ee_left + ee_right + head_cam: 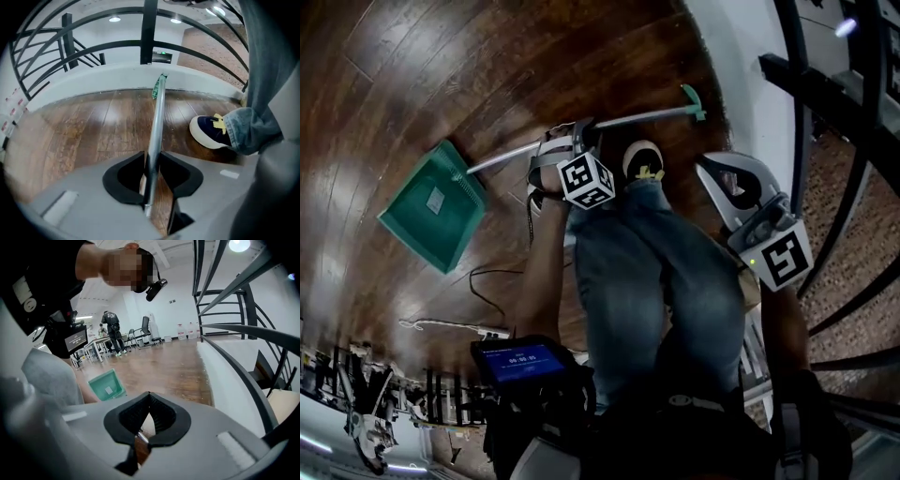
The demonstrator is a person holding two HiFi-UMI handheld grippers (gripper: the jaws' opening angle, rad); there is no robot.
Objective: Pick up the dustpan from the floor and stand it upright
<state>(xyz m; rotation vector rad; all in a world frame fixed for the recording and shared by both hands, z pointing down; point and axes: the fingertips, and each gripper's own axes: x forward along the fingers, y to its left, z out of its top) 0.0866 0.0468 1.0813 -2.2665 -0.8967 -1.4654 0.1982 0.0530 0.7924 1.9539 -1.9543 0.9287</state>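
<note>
A green dustpan (pixel 431 208) lies flat on the dark wood floor at the left, and it also shows in the right gripper view (pixel 107 385). Its long metal handle (pixel 647 115) runs right to a green end cap (pixel 694 101). My left gripper (pixel 572 141) is down at the middle of that handle. In the left gripper view the handle (pixel 157 122) passes between the black pads and my left gripper (pixel 151 180) is shut on it. My right gripper (pixel 717 178) hangs to the right of the person's leg with nothing in it; there (pixel 149 404) its pads meet.
The person's shoe (pixel 642 161) stands just beside the handle, with the jeans leg between the two grippers. A cable and a power strip (pixel 478 328) lie on the floor below the dustpan. A white curb and a black railing (pixel 825 94) close off the right side.
</note>
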